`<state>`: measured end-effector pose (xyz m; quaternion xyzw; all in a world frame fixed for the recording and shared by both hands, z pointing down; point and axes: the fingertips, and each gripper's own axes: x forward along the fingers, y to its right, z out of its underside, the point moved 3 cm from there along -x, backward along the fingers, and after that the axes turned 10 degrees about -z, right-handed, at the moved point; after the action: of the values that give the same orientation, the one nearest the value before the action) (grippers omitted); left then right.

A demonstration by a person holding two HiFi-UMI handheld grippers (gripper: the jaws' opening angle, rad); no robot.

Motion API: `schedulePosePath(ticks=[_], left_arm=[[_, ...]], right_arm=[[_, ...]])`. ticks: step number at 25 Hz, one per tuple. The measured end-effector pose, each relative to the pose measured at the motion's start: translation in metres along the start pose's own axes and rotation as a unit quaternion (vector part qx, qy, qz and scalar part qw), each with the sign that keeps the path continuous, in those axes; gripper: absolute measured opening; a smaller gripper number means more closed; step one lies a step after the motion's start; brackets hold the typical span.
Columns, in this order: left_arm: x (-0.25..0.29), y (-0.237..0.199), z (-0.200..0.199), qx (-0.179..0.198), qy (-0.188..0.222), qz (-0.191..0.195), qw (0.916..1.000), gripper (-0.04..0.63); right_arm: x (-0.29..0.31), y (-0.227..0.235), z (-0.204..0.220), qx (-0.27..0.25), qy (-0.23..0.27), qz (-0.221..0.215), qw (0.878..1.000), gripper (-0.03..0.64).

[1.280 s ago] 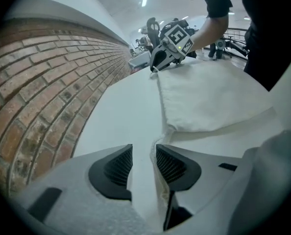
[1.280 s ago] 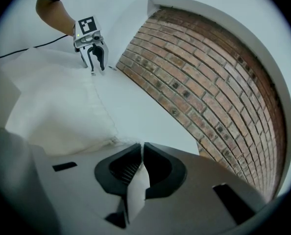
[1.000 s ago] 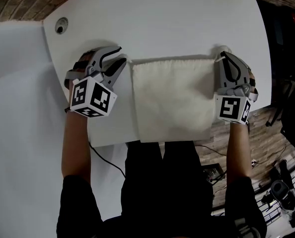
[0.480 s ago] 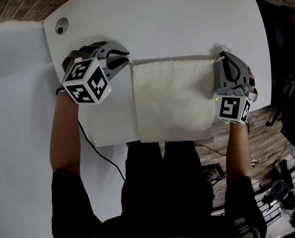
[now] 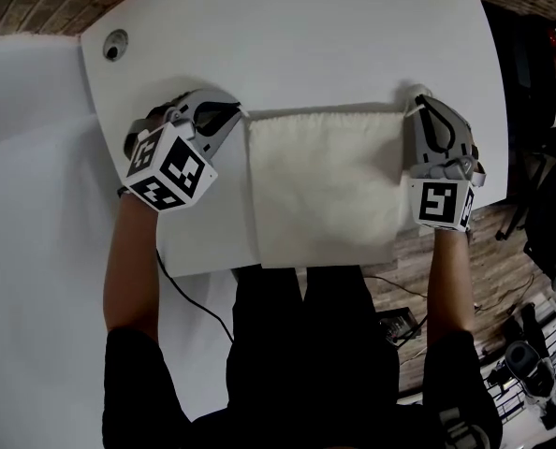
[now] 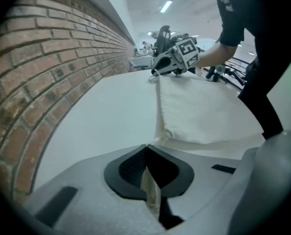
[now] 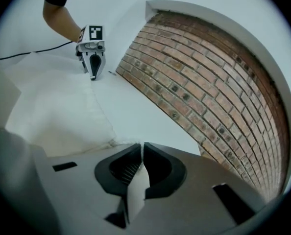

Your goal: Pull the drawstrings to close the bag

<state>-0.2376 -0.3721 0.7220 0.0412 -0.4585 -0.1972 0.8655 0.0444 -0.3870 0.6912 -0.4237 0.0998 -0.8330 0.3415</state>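
A cream cloth bag lies flat on the white table, its mouth along the far edge. My left gripper sits at the bag's far left corner. Its jaws have just been closing and now pinch the left drawstring, a cream strip running between the pads. My right gripper sits at the far right corner, shut on the right drawstring. In the left gripper view the bag stretches away to the right gripper. The right gripper view shows the bag reaching to the left gripper.
A round cable hole sits in the table's far left corner. A brick wall runs beyond the table's far edge. The table's right edge drops to a wooden floor with cables and gear. A black cable hangs at the near edge.
The left gripper's jaws, wide apart a second ago, have closed on the left drawstring, and its marker cube has rolled a little. The right gripper and the bag have stayed put.
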Motion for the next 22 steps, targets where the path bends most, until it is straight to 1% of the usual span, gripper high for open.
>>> schedulePosePath(ticks=[2, 4, 6, 8, 10, 13, 16, 18, 19, 20, 22], left_arm=[[0.000, 0.002, 0.003, -0.029, 0.005, -0.053, 0.9982, 0.018], [-0.003, 0.002, 0.011, -0.057, -0.007, -0.109, 0.9925, 0.018], [-0.011, 0.000, 0.019, -0.090, -0.021, -0.163, 0.9824, 0.017], [-0.028, -0.003, 0.020, -0.131, -0.019, -0.208, 0.9692, 0.017], [-0.048, -0.008, 0.016, -0.161, -0.012, -0.241, 0.9570, 0.018], [-0.075, -0.016, 0.013, -0.186, 0.003, -0.281, 0.9415, 0.017], [-0.108, -0.027, 0.007, -0.205, 0.031, -0.313, 0.9270, 0.017], [-0.134, -0.036, -0.002, -0.212, 0.060, -0.333, 0.9169, 0.017], [-0.147, -0.039, -0.006, -0.221, 0.078, -0.343, 0.9096, 0.017], [-0.162, -0.042, -0.011, -0.231, 0.097, -0.355, 0.9006, 0.017], [-0.193, -0.049, -0.022, -0.249, 0.136, -0.382, 0.8793, 0.017]], right_arm=[[-0.005, 0.003, 0.002, 0.014, 0.007, 0.003, 1.000, 0.018], [-0.012, 0.006, 0.002, 0.026, 0.017, 0.010, 0.999, 0.018], [-0.020, 0.013, -0.001, 0.035, 0.028, 0.016, 0.999, 0.017], [-0.032, 0.022, -0.008, 0.042, 0.043, 0.019, 0.998, 0.017], [-0.044, 0.032, -0.022, 0.043, 0.061, 0.024, 0.997, 0.017], [-0.055, 0.038, -0.049, 0.037, 0.084, 0.034, 0.995, 0.015], [-0.068, 0.043, -0.080, 0.040, 0.108, 0.046, 0.992, 0.015], [-0.080, 0.047, -0.102, 0.041, 0.126, 0.054, 0.990, 0.015], [-0.087, 0.049, -0.113, 0.042, 0.138, 0.058, 0.988, 0.015], [-0.096, 0.050, -0.124, 0.042, 0.152, 0.063, 0.985, 0.015], [-0.116, 0.055, -0.148, 0.039, 0.185, 0.076, 0.979, 0.015]])
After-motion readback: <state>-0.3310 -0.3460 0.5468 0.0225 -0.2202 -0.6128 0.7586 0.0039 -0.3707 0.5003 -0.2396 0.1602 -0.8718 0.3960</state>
